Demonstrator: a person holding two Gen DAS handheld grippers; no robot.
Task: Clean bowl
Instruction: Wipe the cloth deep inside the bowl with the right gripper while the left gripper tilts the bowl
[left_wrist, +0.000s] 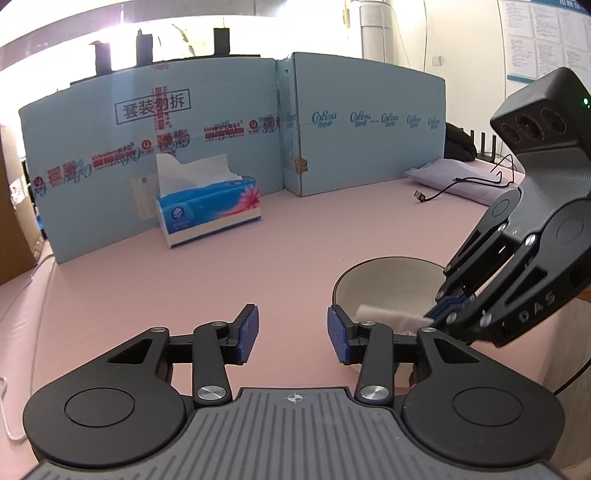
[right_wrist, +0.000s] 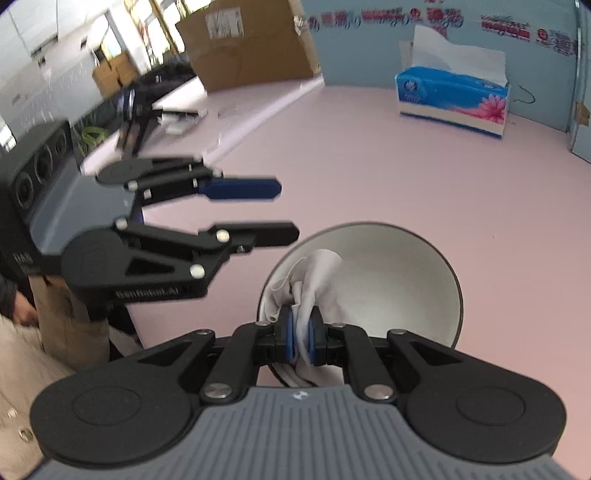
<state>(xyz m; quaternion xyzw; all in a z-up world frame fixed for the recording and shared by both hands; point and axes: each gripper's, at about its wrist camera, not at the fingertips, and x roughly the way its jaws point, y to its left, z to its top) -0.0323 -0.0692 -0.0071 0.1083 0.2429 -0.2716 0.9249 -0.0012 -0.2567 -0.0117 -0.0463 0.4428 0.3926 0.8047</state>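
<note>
A white bowl (left_wrist: 384, 277) (right_wrist: 391, 273) with a dark rim stands on the pink table. My right gripper (right_wrist: 302, 334) (left_wrist: 441, 314) is shut on a crumpled white tissue (right_wrist: 314, 280) (left_wrist: 384, 314) that lies against the bowl's inner wall on its near-left side. My left gripper (left_wrist: 293, 334) (right_wrist: 288, 210) is open with nothing between its blue pads. It sits just left of the bowl, and its right finger (left_wrist: 341, 336) is close to the rim.
A blue tissue box (left_wrist: 210, 210) (right_wrist: 454, 98) with a sheet sticking out stands against a light blue cardboard wall (left_wrist: 221, 122). A black cable (left_wrist: 458, 184) and a lilac cushion (left_wrist: 454, 177) lie far right. A brown carton (right_wrist: 255, 40) and a person's beige sleeve (right_wrist: 22, 365) show left.
</note>
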